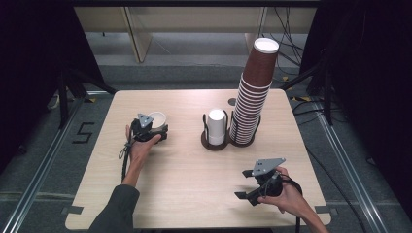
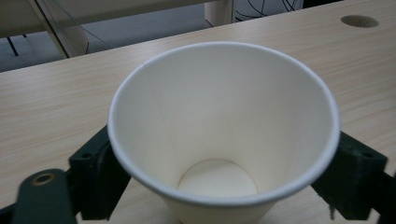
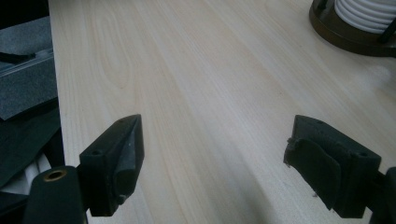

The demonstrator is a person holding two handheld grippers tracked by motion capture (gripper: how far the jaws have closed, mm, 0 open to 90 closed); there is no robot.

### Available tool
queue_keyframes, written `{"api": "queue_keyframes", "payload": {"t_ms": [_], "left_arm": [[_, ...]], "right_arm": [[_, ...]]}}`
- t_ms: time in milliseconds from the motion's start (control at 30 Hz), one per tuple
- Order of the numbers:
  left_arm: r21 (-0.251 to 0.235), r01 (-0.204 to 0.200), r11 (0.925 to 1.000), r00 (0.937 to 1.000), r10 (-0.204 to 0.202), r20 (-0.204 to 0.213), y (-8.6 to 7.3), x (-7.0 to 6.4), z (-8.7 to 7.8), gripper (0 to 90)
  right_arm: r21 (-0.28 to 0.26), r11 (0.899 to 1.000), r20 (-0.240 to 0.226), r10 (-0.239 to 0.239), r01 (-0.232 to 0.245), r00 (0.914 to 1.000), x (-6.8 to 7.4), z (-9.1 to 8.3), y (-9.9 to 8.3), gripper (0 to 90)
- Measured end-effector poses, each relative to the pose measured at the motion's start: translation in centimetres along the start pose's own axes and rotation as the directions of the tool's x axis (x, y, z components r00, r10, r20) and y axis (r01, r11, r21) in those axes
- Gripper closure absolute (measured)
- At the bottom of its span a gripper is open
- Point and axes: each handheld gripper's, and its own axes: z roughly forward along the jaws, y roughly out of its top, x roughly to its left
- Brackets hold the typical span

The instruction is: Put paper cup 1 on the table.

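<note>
The left gripper (image 1: 154, 130), clamped on a paper cup (image 2: 224, 135) at the table's (image 1: 194, 194) nine o'clock, could crush its thin wall by squeezing harder, while the right gripper (image 1: 248, 184) gapes empty at five o'clock.

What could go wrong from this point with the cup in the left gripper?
The left gripper squeezes a thin paper cup by its sides; a harder grip could crush it. The tall cup stack leans; a bump from the cup or the open right gripper might topple it.
</note>
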Motion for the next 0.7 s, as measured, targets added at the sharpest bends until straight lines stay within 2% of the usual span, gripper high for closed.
{"api": "queue_keyframes", "payload": {"t_ms": [100,200,300,400,633,700], "left_arm": [[0.007,0.009,0.9999,0.9999,-0.009,0.005,-0.1,0.1,-0.1,14.6],[0.032,0.003,0.9995,0.9996,-0.004,0.028,-0.3,0.2,-0.4,14.5],[0.037,0.029,0.9989,0.9987,-0.031,0.042,-0.6,0.5,-1.1,14.5],[0.048,0.035,0.9982,0.998,-0.038,0.051,-0.7,0.6,-1.5,14.5],[0.04,0.049,0.998,0.9971,-0.052,0.057,-1.2,0.7,-3.5,14.5],[0.034,0.052,0.998,0.9968,-0.054,0.059,-1.3,0.7,-4.2,14.6]], "right_arm": [[0.0,1.0,-0.005,0.007,-0.007,1.0,0.1,0.0,0.0,19.3],[-0.001,1.0,-0.004,0.006,-0.006,1.0,0.1,0.0,0.0,19.2],[-0.001,1.0,-0.003,0.004,-0.004,1.0,0.1,0.0,0.0,19.2],[0.003,1.0,-0.003,0.007,-0.007,1.0,0.1,-0.1,0.0,19.2],[0.001,1.0,-0.004,-0.001,0.001,1.0,0.0,-0.1,0.0,19.2],[0.003,1.0,-0.001,0.02,-0.02,0.9998,0.1,-0.2,0.0,19.2]]}}
